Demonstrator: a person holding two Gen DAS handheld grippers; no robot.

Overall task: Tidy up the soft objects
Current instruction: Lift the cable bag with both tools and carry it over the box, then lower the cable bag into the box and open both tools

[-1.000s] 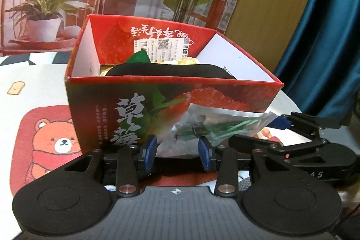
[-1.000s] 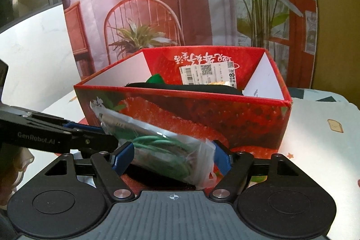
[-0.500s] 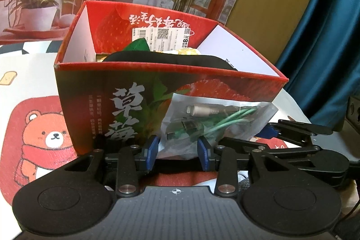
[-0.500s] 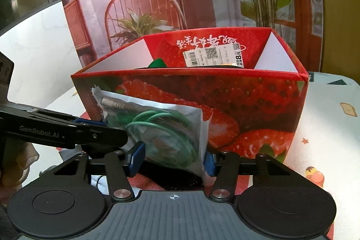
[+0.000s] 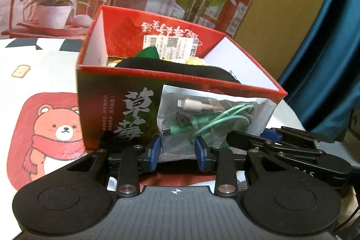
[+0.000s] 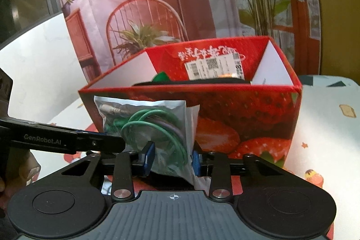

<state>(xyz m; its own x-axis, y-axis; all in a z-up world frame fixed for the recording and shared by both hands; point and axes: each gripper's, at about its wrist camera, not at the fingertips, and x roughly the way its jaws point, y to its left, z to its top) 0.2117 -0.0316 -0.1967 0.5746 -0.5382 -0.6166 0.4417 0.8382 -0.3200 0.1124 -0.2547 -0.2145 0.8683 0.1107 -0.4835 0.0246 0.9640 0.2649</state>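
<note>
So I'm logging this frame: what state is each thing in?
Cable bag: sealed, held up before the box by both grippers.
Strawberry box: open-topped, upright, partly filled.
Left hand-held gripper: shut on the bag.
Right hand-held gripper: shut on the bag.

A home-like tabletop set, shown by a white cartoon tablecloth with a red-scarfed bear print [image 5: 56, 127], a printed fabric backdrop of a red chair and potted plants [image 6: 144, 21], a teal curtain [image 5: 326, 60], and a red strawberry-print cardboard box [image 6: 225, 114].
</note>
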